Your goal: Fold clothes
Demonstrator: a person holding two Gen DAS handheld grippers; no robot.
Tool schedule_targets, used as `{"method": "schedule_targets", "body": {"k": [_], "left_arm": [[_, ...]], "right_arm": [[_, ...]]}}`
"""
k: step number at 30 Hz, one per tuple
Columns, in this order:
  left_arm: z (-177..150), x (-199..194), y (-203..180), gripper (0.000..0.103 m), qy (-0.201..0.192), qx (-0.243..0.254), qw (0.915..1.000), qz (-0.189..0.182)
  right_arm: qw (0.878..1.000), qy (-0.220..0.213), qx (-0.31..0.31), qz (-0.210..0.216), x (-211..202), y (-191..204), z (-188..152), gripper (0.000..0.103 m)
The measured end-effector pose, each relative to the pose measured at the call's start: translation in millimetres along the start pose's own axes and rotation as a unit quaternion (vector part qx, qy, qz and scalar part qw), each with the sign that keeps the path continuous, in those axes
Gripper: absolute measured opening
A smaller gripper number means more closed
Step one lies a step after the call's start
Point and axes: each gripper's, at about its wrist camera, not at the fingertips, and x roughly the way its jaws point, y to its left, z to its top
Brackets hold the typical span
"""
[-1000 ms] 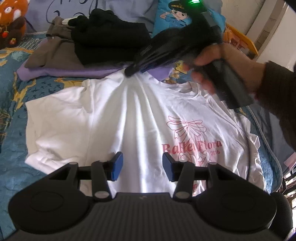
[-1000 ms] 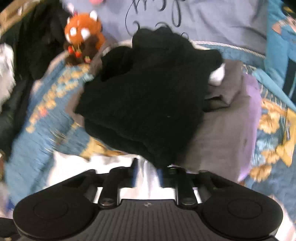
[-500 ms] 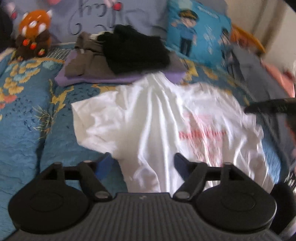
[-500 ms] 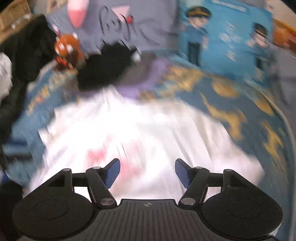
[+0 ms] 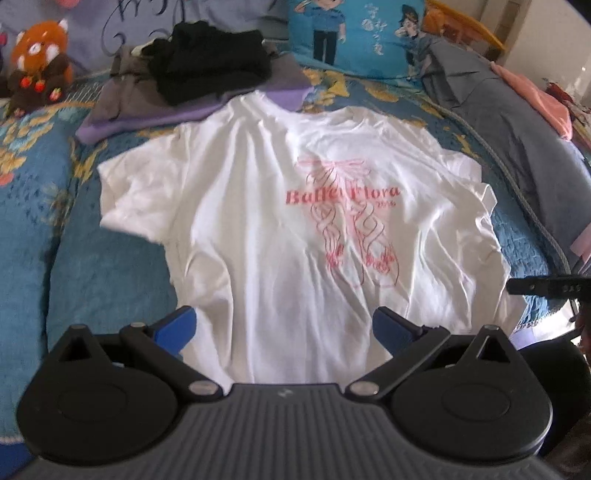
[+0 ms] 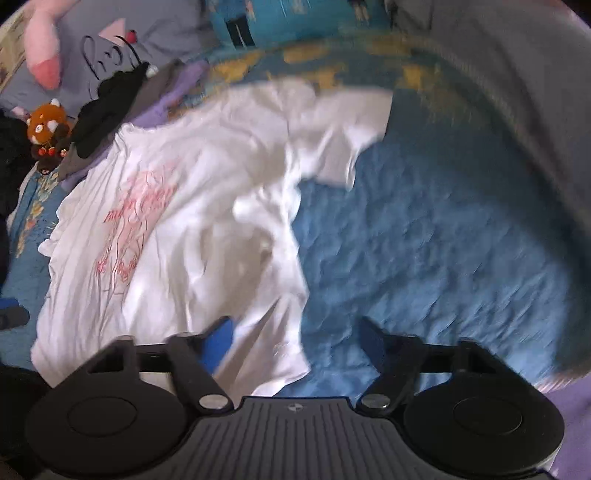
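Still unfolded — creased white cotton T-shirt (image 5: pixel 258 229) on quilted blue bedspread (image 5: pixel 33 221)

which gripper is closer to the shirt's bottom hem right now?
Left, probably. The left gripper hangs open over the hem of the white T-shirt, mid-width. The right gripper is open at the shirt's side edge, half over the blue bedspread.

A bedroom — quilted bedspread (image 5: pixel 33 206), pillows (image 5: pixel 351 33), plush toy (image 5: pixel 37 62).
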Motion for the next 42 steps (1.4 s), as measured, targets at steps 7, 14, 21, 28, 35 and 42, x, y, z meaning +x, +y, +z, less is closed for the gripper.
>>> {"method": "schedule_targets", "body": {"k": [7,14,21,28,35,42], "left_arm": [[-13.2,-24.5,18.3,0.103,-0.010,-0.032,0.9979,0.055],[-31.8,-49.7,71.2,0.103,-0.003,-0.099,0.9885,0.114],[-31.3,-74.7,96.4,0.103,-0.017,-0.101,0.9834,0.150],[-31.0,-40.1,114.6,0.103,0.047,-0.065,0.9893,0.122],[-32.1,12.3,113.7,0.103,0.102,0.008,0.9932,0.054],[-23.4,28.7,116.3,0.103,0.101,0.010,0.9946,0.020]], "right_arm": [[1.000,0.000,0.021,0.010,-20.3,-8.0,-19.4,0.006],[0.997,0.034,0.065,-0.040,-16.8,-42.7,-28.0,0.020],[0.993,-0.010,0.051,-0.105,-45.5,-21.1,-27.7,0.056],[0.983,-0.057,0.012,-0.176,-67.5,14.8,-24.6,0.062],[0.985,-0.041,0.063,-0.154,-66.6,-0.1,-27.4,0.062],[0.990,-0.049,0.096,-0.091,-56.6,-10.2,-25.6,0.066]]}}
